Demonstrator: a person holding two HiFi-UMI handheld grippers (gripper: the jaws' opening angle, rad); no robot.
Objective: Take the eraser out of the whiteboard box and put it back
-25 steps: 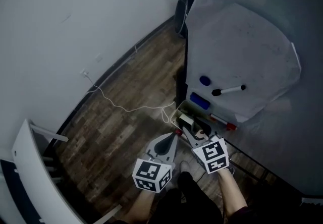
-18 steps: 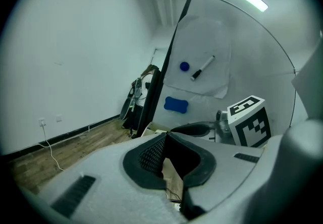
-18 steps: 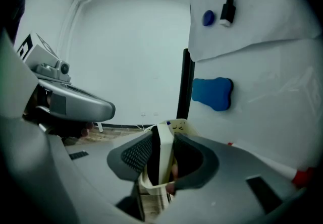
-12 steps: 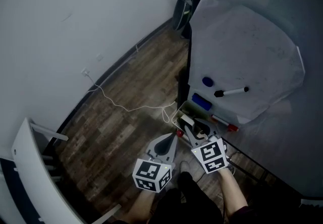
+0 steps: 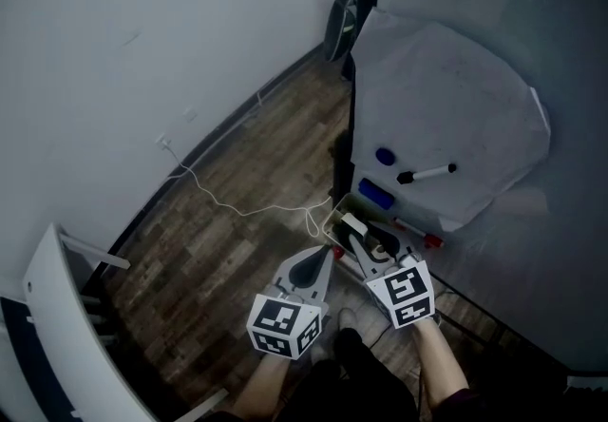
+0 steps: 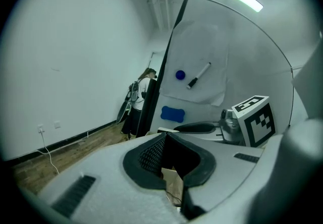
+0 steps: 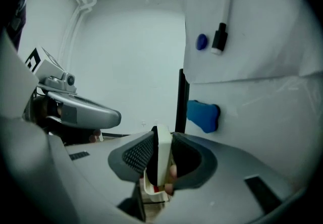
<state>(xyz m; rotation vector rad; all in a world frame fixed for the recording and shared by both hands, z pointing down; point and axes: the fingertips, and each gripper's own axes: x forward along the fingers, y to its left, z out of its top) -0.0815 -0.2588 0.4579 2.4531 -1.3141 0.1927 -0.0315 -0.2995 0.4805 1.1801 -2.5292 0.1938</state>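
Note:
A flat white eraser (image 7: pixel 162 153) stands on edge between the pads of my right gripper (image 7: pixel 161 151), which is shut on it; these jaws have just been closing. The cream whiteboard box (image 7: pixel 150 187) sits just below it, with red showing inside. In the head view the eraser (image 5: pixel 353 221) is at the tip of my right gripper (image 5: pixel 357 236), over the box (image 5: pixel 333 221) at the whiteboard's foot. My left gripper (image 5: pixel 325 254) hangs to the left of the box, jaw tips together, holding nothing; from its own camera my left gripper (image 6: pixel 166 136) looks the same.
The whiteboard (image 5: pixel 446 97) carries a round blue magnet (image 5: pixel 384 156), a black-capped marker (image 5: pixel 426 172) and a blue bone-shaped pad (image 5: pixel 376 194). A red-capped marker (image 5: pixel 418 233) lies on its ledge. A white cable (image 5: pixel 237 206) trails over the wooden floor.
My right gripper's jaws have closed on the white eraser and lifted it slightly from the box. My left gripper has stayed where it was.

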